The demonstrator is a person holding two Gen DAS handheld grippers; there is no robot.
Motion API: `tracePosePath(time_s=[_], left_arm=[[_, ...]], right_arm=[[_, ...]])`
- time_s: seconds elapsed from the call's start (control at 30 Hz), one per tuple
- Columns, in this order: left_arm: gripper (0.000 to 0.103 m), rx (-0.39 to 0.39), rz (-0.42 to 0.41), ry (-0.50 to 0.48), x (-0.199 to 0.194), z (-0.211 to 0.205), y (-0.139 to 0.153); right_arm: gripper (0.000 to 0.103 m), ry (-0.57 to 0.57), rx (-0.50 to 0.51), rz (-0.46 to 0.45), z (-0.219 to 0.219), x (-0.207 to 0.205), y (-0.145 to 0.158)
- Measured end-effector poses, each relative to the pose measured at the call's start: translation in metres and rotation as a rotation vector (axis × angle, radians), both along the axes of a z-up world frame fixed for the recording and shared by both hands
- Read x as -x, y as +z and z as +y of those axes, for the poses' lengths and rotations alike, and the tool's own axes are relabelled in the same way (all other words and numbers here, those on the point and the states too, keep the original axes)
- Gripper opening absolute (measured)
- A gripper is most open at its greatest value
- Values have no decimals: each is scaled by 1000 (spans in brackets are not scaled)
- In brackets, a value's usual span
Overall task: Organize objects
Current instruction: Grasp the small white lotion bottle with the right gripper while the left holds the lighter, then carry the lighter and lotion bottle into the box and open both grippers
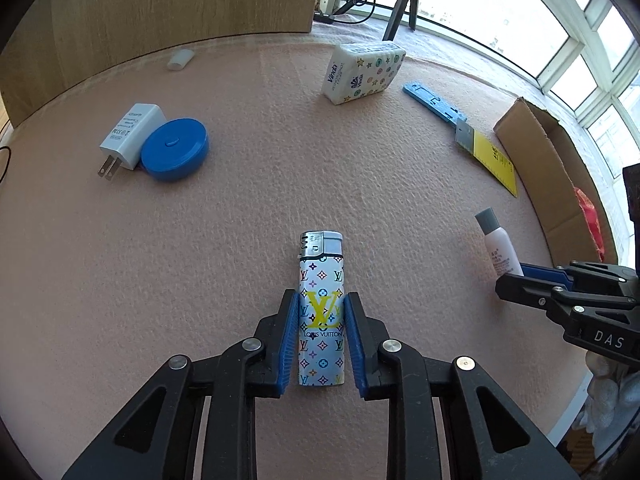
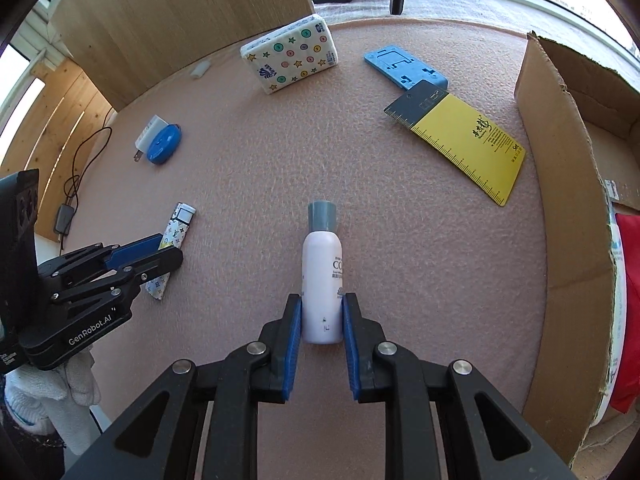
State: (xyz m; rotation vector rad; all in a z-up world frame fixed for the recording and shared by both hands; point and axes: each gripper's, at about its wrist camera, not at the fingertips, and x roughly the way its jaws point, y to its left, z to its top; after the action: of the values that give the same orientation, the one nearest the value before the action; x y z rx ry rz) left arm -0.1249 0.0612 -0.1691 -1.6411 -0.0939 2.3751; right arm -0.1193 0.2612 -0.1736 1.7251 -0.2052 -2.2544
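A patterned lighter (image 1: 322,264) lies on the pink mat, its metal head pointing away from me. My left gripper (image 1: 321,296) has its blue pads pressed on the lighter's sides around mid-body. A small white bottle with a grey cap (image 2: 322,260) lies flat on the mat, and my right gripper (image 2: 322,298) is shut on its lower half. In the left wrist view the right gripper (image 1: 516,276) and the bottle (image 1: 498,246) sit at the right edge. The right wrist view shows the left gripper (image 2: 160,250) and the lighter (image 2: 182,220) at the left.
On the mat lie a tissue pack (image 1: 362,72), a blue round tape measure (image 1: 175,154) against a white charger (image 1: 130,136), a blue stand (image 1: 434,102), a yellow ruler card (image 1: 492,160) and a small white cap (image 1: 181,59). An open cardboard box (image 2: 568,184) stands at the right.
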Motion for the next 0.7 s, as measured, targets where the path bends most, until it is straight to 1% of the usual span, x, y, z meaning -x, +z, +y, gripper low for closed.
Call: tracePosePath(time_s=[0.17, 0.33, 0.5, 0.7], left_arm=[[25, -22, 16, 0, -3, 5, 10], [25, -42, 49, -28, -4, 21, 29], [25, -73, 86, -67, -4, 47, 50], [25, -95, 131, -139, 4, 93, 75]], right_arm=[[18, -19, 31, 30, 6, -8, 12], [18, -44, 69, 61, 20, -18, 30], [18, -75, 86, 114, 40, -30, 55], [18, -134, 76, 185, 77, -45, 84]])
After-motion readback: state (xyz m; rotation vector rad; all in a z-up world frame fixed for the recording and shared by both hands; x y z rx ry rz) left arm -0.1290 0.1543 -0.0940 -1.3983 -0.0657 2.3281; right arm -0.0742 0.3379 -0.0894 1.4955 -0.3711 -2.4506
